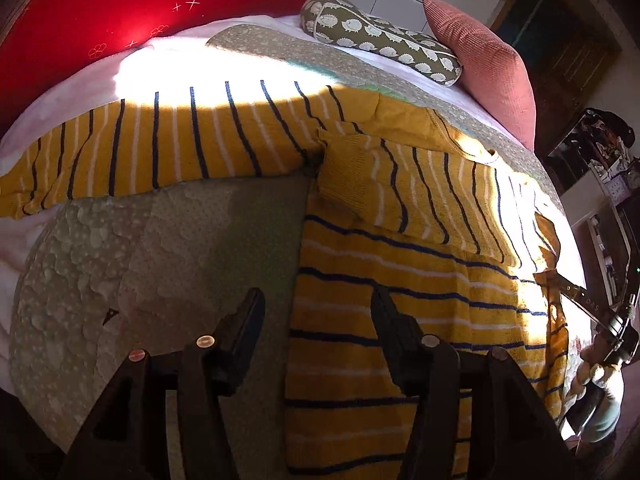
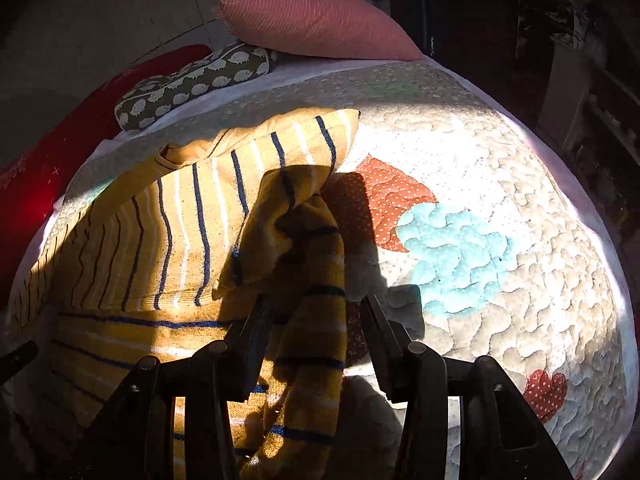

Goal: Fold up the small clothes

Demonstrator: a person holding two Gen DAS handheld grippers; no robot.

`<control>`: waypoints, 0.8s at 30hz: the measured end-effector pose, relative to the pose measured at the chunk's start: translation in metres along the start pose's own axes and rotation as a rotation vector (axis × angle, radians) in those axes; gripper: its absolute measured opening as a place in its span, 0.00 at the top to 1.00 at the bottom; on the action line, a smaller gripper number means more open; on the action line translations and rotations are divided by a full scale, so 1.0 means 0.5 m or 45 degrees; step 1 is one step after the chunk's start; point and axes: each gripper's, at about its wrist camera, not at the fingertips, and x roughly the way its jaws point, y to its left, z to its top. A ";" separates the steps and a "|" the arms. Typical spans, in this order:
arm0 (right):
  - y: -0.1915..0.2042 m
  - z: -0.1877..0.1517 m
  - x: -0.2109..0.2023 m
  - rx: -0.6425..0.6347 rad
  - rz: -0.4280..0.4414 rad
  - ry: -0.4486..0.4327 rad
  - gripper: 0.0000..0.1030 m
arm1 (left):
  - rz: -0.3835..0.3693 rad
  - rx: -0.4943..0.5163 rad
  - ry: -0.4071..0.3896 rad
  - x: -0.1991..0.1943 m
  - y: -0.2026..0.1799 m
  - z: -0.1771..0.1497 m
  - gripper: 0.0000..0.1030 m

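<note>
Striped yellow sweater (image 1: pixel 400 240) lies spread on quilted bedspread (image 1: pixel 160 240).

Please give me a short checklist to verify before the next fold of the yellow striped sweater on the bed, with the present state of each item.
1. Left claw free of cloth: ok, open, with the edge of the yellow striped sweater below the gap but not pinched.
2. Right claw has let go: cannot tell; it stands open, yet the sleeve hangs between its fingers against one side.
3. One sleeve folded across the body: ok, seen in the left wrist view.
4. Other sleeve folded in: not ok, it lies stretched out sideways.
5. Quilt around the sweater free of clutter: ok; the hedgehog cushion lies farther back.
</note>
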 end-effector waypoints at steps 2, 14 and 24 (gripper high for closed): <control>-0.005 0.015 0.052 -0.008 -0.018 0.088 0.58 | 0.027 0.009 0.009 0.001 -0.007 -0.020 0.47; -0.184 -0.006 -0.040 0.330 0.089 0.024 0.86 | -0.034 -0.041 0.019 -0.037 0.018 -0.077 0.47; -0.066 -0.216 -0.185 0.231 0.316 0.083 0.42 | -0.007 -0.010 -0.017 -0.067 0.019 -0.151 0.33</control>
